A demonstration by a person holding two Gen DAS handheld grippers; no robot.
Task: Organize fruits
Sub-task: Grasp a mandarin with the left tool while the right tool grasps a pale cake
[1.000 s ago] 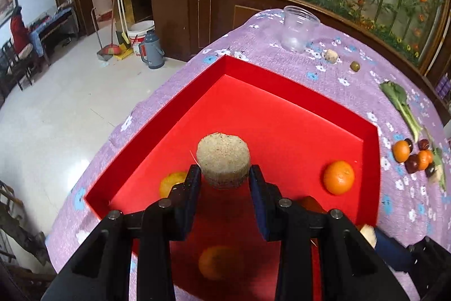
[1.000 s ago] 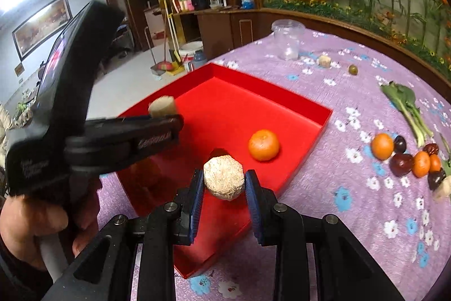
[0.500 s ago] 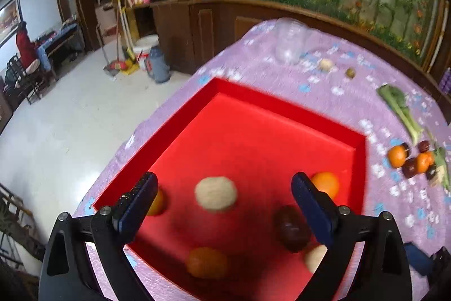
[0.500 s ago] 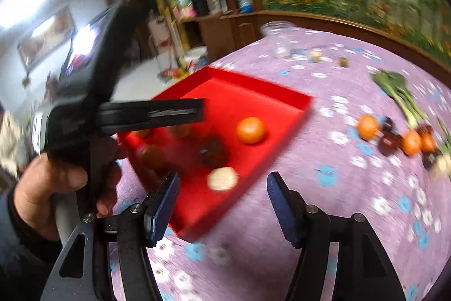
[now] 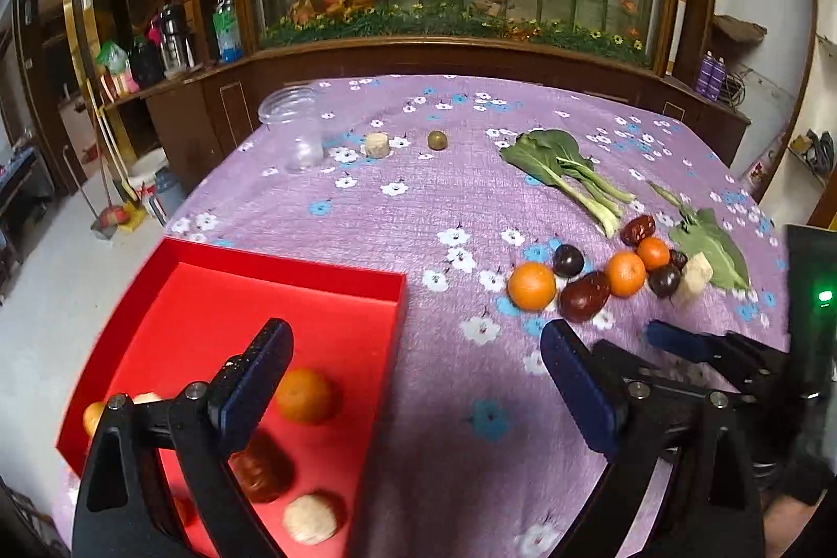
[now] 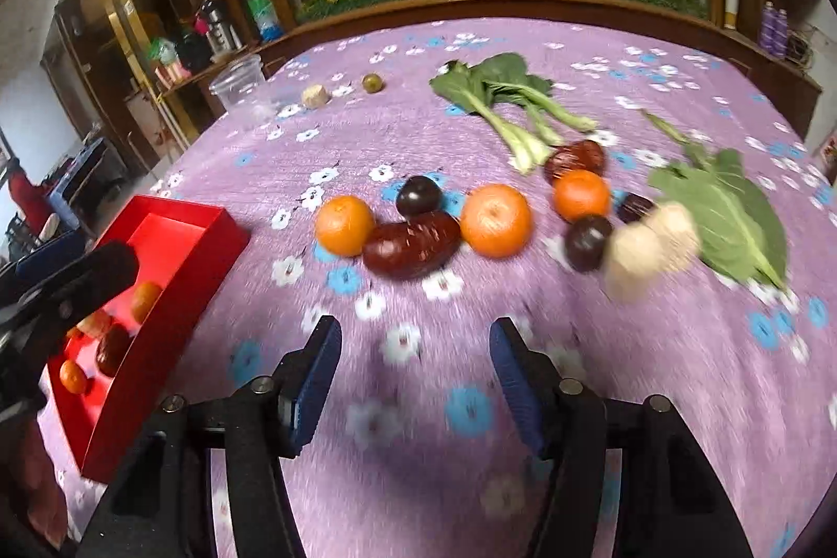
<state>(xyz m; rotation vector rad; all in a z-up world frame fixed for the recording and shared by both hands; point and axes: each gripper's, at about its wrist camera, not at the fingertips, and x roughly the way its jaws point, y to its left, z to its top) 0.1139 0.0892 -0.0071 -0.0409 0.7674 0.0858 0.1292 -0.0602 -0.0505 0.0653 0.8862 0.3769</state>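
Note:
A red tray (image 5: 293,270) lies at the table's left; it also shows in the right wrist view (image 6: 172,265). In it lie an orange (image 5: 304,395), a dark red fruit (image 5: 261,469) and a beige ball (image 5: 311,519). On the purple cloth sits a cluster: oranges (image 6: 345,226) (image 6: 496,220) (image 6: 581,193), a dark red date (image 6: 410,244), dark plums (image 6: 417,194) and a beige ball (image 6: 648,244). My left gripper (image 5: 413,364) is open and empty over the tray's right rim. My right gripper (image 6: 413,369) is open and empty, just short of the cluster.
Bok choy (image 6: 502,98) and a green leaf (image 6: 732,213) lie behind and right of the cluster. A clear plastic jar (image 5: 298,134), a beige chunk (image 5: 377,145) and a small green fruit (image 5: 437,139) stand at the far side. The table edge drops to the floor on the left.
Both grippers opened and dropped their beige balls into the tray. Both then swung right, away from the tray toward the fruit cluster.

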